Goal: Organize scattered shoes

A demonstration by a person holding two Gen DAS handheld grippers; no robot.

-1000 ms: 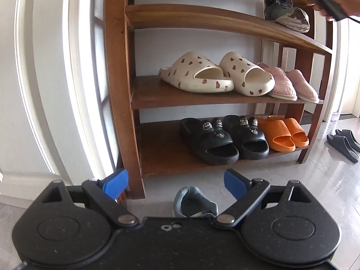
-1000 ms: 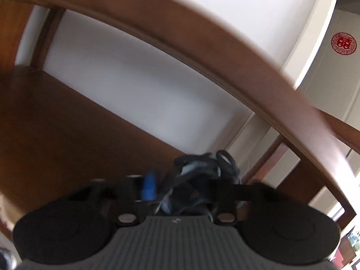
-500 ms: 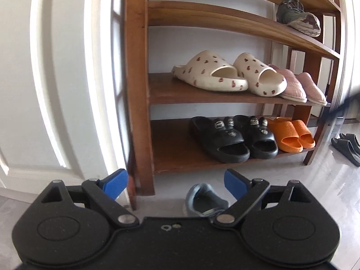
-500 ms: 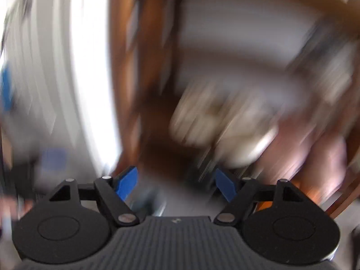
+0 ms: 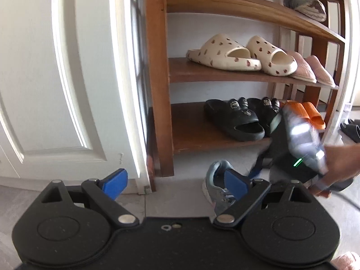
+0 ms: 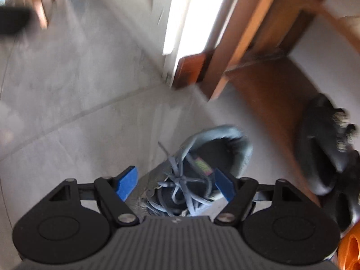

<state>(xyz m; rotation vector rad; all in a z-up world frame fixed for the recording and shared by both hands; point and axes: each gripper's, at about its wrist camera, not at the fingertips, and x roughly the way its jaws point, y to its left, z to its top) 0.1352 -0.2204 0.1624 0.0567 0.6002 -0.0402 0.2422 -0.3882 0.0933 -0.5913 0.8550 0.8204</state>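
Observation:
A grey lace-up sneaker (image 6: 216,148) lies on the floor tiles in front of the wooden shoe rack (image 5: 158,90). My right gripper (image 6: 176,183) is open just above it, one blue pad on either side of its laces and tongue, not closed on it. From the left wrist view the same sneaker (image 5: 217,177) shows beside the rack's left leg, with a hand (image 5: 339,159) holding the right gripper over it. My left gripper (image 5: 175,181) is open and holds nothing. A matching grey sneaker (image 5: 303,0) sits on the upper shelf at the right.
On the middle shelf stand cream heart-print slippers (image 5: 225,54) and pink slippers (image 5: 312,70). The bottom shelf carries black slides (image 5: 234,119) and orange slides (image 5: 313,113). Dark slides (image 5: 351,129) lie on the floor far right. A white panelled door (image 5: 67,78) is left of the rack.
The right gripper let go of a grey sneaker on the upper shelf, swung down fast and now hangs open over the sneaker on the floor. The left gripper's view shifted left.

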